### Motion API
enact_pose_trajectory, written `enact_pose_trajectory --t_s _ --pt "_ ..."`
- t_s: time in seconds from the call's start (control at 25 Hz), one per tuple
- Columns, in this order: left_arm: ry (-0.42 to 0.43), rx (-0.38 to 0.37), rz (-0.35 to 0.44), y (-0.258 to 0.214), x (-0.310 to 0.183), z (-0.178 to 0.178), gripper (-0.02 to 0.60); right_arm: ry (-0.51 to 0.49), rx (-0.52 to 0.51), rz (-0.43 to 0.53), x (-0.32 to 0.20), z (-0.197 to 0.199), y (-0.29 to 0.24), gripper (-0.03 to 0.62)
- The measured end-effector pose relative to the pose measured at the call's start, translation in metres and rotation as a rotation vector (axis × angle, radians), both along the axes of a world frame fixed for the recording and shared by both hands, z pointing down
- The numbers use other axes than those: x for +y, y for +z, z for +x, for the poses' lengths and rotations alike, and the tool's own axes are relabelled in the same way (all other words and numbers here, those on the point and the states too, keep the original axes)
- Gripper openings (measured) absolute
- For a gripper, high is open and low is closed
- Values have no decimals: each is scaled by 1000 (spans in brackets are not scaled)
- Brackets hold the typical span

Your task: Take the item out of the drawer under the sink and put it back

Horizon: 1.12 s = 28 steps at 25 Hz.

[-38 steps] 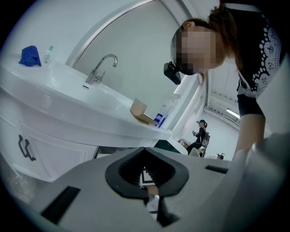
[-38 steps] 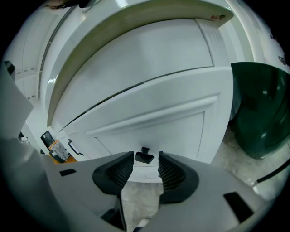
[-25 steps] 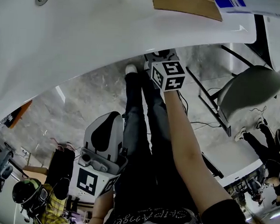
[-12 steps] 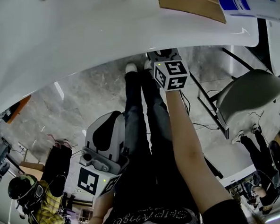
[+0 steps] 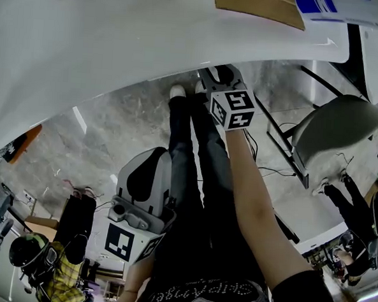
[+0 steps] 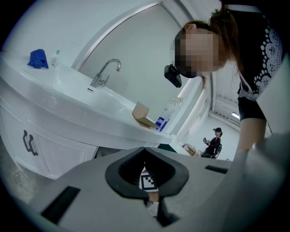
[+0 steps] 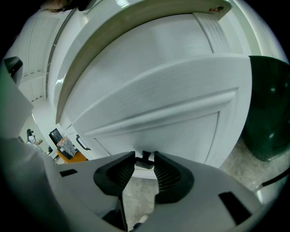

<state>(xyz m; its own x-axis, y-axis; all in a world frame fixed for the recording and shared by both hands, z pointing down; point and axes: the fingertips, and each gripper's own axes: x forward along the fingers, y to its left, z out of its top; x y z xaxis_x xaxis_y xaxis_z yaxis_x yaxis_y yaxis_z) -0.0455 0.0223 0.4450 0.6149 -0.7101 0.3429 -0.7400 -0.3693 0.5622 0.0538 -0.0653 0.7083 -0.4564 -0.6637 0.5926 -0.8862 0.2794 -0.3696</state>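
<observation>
R fingers (image 7: 170,174) just closed on handle (image 7: 145,158) | door (image 7: 172,90) shut | L fingers (image 6: 118,170) together

White counter (image 6: 68,106) w/ sink carries all; tap (image 6: 105,72) at mid, back edge; blue cloth (image 6: 38,59) and small bottle (image 6: 55,58) just beside it at far left end; cardboard box (image 6: 144,114) toward right end, blue-white pack (image 6: 161,123) near it on the right; cabinet front below w/ small dark handle (image 7: 145,158); grey marbled floor (image 5: 113,130) under; dark green bin (image 7: 267,108) on it, right of cabinet; grey chair (image 5: 340,124) and cables (image 5: 271,166) also on floor.
</observation>
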Motion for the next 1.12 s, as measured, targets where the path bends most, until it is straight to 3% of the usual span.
enact_pose_trajectory --t_s 0.12,0.64,0.92,1.12 --pt "10 -29 -2 3 2 -4 5 4 4 -1 6 -1 -2 143" --pt "31 15 10 -3 -1 1 5 21 17 -15 40 3 0 143" --pt "48 -17 8 3 7 3 5 27 12 -16 56 7 1 143" --pt "51 2 6 0 4 5 5 32 9 -22 67 6 0 143"
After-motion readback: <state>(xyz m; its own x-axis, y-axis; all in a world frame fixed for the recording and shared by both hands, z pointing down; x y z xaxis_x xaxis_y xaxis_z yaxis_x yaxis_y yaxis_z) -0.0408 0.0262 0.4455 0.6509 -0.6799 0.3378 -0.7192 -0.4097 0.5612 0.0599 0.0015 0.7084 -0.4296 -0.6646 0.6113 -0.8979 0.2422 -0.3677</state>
